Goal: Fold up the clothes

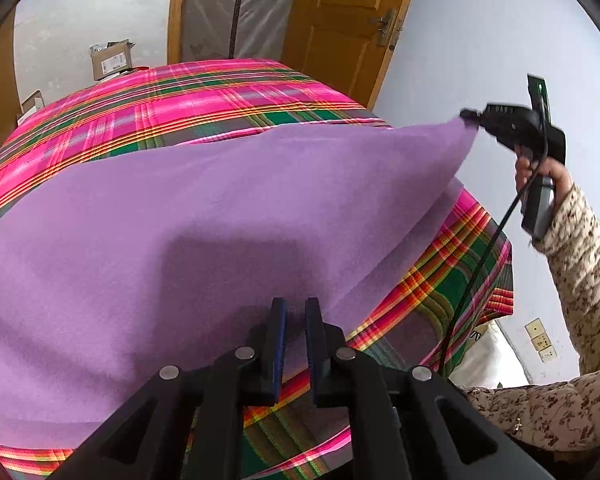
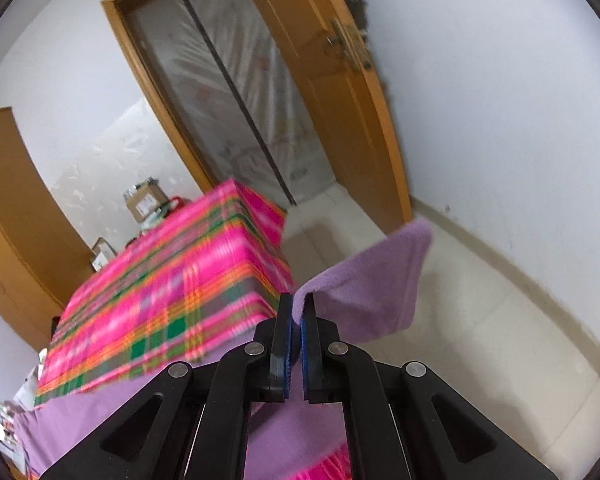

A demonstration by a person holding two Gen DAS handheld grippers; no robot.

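Left wrist view: the purple cloth [image 1: 180, 216] lies across the plaid-covered surface [image 1: 204, 96]; the left gripper [image 1: 295, 308] pinches its near edge, and the right gripper [image 1: 470, 116] lifts its far corner.

Right wrist view: the right gripper's fingers [image 2: 286, 320] clamp the cloth's corner beside the surface.

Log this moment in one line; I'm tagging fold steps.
stage: mid-fold | right gripper: shut on cloth corner, lifted | left gripper: shut on cloth edge | surface: plaid table

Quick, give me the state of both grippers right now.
Left gripper: closed on the near edge of the purple cloth.
Right gripper: closed on a lifted corner of the purple cloth.
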